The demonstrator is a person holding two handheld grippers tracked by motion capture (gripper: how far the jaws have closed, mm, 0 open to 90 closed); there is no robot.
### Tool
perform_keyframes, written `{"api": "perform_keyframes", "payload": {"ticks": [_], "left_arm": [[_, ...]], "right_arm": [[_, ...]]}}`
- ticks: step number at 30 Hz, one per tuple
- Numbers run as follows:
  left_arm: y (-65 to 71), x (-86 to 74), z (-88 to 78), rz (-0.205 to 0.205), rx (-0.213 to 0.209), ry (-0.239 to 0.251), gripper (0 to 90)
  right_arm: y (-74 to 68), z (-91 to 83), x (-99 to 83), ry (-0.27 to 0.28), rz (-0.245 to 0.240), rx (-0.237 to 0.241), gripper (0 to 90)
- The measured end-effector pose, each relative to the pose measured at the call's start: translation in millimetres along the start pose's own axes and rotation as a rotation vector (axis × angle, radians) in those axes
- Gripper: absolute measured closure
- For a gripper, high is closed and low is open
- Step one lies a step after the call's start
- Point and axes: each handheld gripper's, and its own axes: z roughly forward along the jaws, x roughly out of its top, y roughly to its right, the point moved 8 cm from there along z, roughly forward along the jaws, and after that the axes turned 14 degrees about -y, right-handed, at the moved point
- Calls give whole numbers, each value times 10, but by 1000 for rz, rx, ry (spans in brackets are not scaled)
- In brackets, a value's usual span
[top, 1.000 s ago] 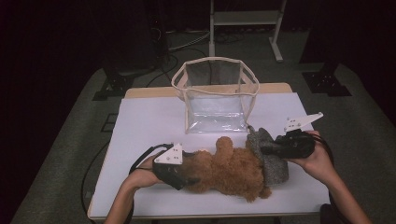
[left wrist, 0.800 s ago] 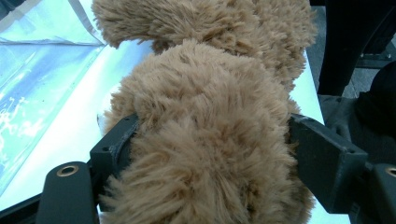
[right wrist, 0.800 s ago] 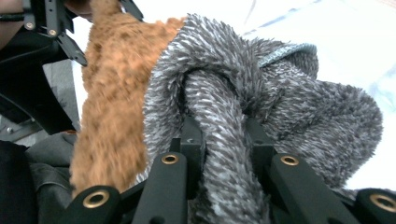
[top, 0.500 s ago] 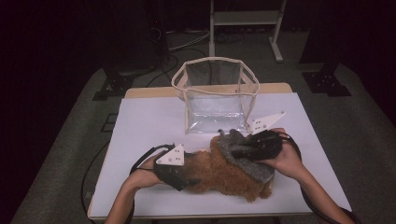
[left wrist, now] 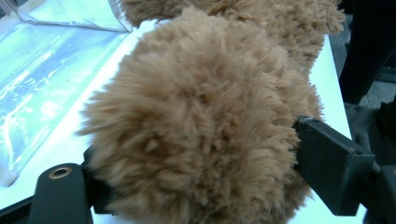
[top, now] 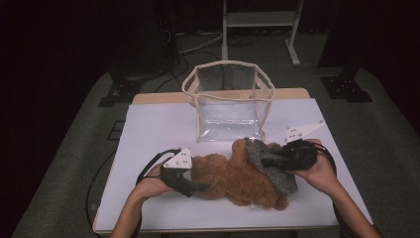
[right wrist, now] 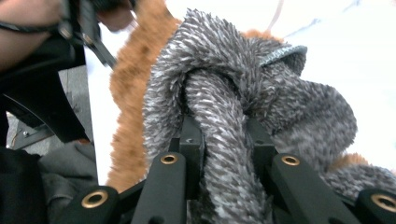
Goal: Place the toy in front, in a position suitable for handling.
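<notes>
A brown plush bear (top: pixel 230 176) lies across the near half of the white table (top: pixel 158 129). A grey knitted garment (top: pixel 283 181) covers its right end. My left gripper (top: pixel 199 187) is shut on the bear's left end; in the left gripper view the brown fur (left wrist: pixel 201 116) bulges between the two jaws of the left gripper (left wrist: pixel 196 179). My right gripper (top: pixel 266 161) is shut on a fold of the grey knit; in the right gripper view the right gripper (right wrist: pixel 224 135) pinches that fold (right wrist: pixel 219 107), with the bear's fur (right wrist: pixel 128 107) behind it.
A clear plastic bag with beige trim (top: pixel 228 119) stands open-topped at the table's back middle, just behind the bear. A metal stand (top: pixel 257 20) and cables are on the dark floor beyond. Bare table lies to the left and front.
My right gripper swung left over the bear with the grey knit, then came partway back right. The left gripper has stayed put on the bear.
</notes>
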Motion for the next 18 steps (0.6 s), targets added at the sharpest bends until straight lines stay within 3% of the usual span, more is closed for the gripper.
{"api": "perform_keyframes", "payload": {"ticks": [4,7,10,15,18], "left_arm": [[-14,35,27,-9,4,14,174],[-12,10,51,1,13,18,131],[-36,-23,87,0,27,15,66],[-130,-108,144,-56,17,19,29],[-165,-180,180,-78,9,11,28]], "right_arm": [[-149,-9,180,21,-51,2,732],[-249,148,277,7,-92,12,718],[-258,324,243,-39,-105,0,714],[-75,344,107,-32,-53,-15,725],[31,342,21,-12,-9,13,731]]}}
